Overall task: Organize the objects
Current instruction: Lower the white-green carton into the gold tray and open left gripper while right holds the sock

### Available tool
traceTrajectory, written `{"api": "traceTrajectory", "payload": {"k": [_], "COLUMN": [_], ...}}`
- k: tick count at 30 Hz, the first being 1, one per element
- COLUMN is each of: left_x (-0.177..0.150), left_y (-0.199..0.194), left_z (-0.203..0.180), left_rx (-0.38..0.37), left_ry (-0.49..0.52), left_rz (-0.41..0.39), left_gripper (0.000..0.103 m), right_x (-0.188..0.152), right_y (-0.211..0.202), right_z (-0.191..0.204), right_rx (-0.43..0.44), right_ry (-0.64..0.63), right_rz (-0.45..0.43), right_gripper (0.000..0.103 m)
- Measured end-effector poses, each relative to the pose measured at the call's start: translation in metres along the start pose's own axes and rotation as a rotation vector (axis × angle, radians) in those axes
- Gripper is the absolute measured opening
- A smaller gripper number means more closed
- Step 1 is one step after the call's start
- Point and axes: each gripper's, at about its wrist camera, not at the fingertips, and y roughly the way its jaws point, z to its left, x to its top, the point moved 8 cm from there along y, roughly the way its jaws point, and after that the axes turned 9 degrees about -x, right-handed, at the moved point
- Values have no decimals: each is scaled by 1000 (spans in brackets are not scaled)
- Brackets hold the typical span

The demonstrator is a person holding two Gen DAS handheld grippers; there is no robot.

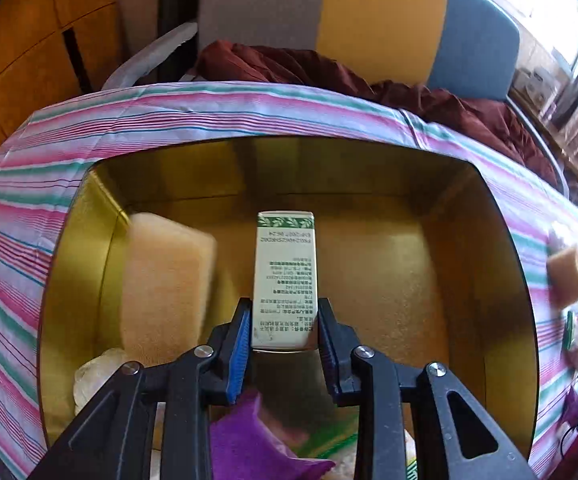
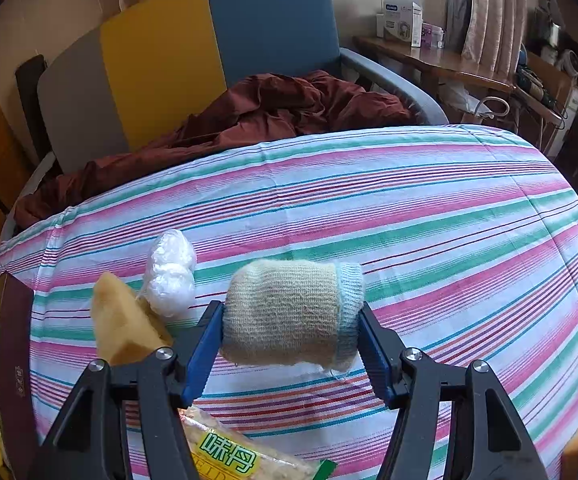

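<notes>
The left gripper (image 1: 285, 334) pinched a tall white-and-green printed carton (image 1: 285, 276) at its near end, blue pads flat against the two long sides, holding it over the open gold-lined box (image 1: 485, 240) on the striped pink-and-green cloth (image 1: 17, 208). A pale beige sponge block (image 1: 165, 280) leaned in the box's left corner; a purple cloth piece (image 1: 249, 444) lay below the fingers.

The right gripper (image 2: 291, 338) clamped a rolled beige knit cloth with a pale blue cuff (image 2: 293, 314) by its two ends, just above the striped cloth.

Judged step — seating the carton in the box. Best done by lowering it level into the bare floor right of the sponge, then spreading the fingers only once it rested — a high release would likely tip it. The roll could follow beside it.
</notes>
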Motion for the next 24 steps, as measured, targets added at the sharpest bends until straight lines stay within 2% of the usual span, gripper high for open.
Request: {"api": "traceTrajectory", "payload": {"k": [2,6,12,19,24], "left_x": [-1,-6,-21,-43,-51], "left_y": [-6,-17,-49,-104,-128], "left_z": [5,7,0,-29,-41], "left_rx": [21,13,55,111,114], "left_ry": [2,-9,19,125,160], "left_rz": [-16,-40,-135,-283,-330], "left_gripper": [34,36,36,36,36], "right_x": [0,0,-3,-8,-11], "right_y": [0,0,4,7,11], "right_z": [2,3,0,-3,-7], "right_rx": [1,-1,-23,-47,-69], "right_ry": [-6,-14,-15,-25,-21], "right_rz": [2,0,12,21,40], "right_gripper": [65,65,65,65,65]}}
